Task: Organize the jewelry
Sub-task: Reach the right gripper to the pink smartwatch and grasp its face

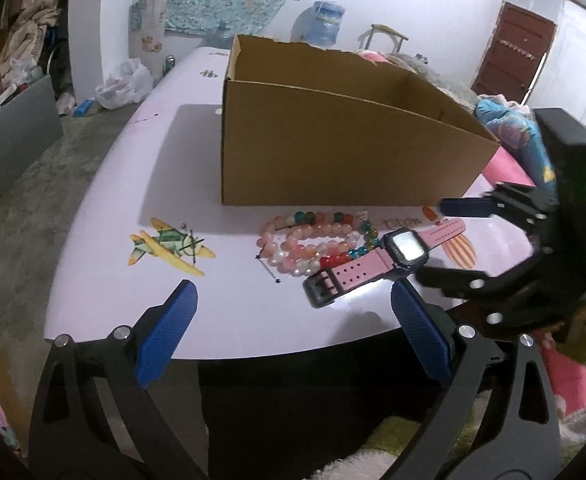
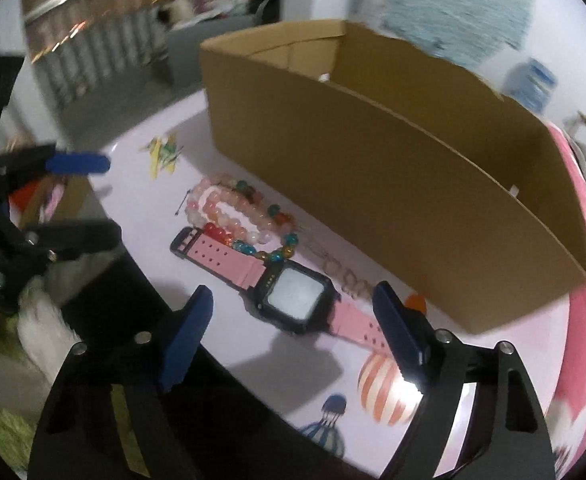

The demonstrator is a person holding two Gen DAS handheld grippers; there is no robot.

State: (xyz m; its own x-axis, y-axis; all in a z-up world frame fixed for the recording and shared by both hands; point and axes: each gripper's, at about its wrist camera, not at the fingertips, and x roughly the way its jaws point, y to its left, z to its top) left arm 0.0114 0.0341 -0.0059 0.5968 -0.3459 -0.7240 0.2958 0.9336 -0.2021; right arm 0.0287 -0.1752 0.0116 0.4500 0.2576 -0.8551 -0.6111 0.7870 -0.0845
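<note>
The watch [image 2: 293, 296] lies flat near the table's [image 1: 105, 304] front edge, touching the bead bracelets [image 1: 313, 240], which lie just in front of the open cardboard box [image 1: 333, 140]. The right gripper [image 2: 293, 320] straddles the watch with jaws apart, not touching it. The left gripper [image 1: 293, 320] stands with jaws apart and empty at the front edge.

One open brown cardboard box [image 1: 333, 148], one pink-strapped square black watch [image 2: 289, 296], and one heap of pink and multicoloured bead bracelets [image 1: 313, 240]; their number cannot be told.
</note>
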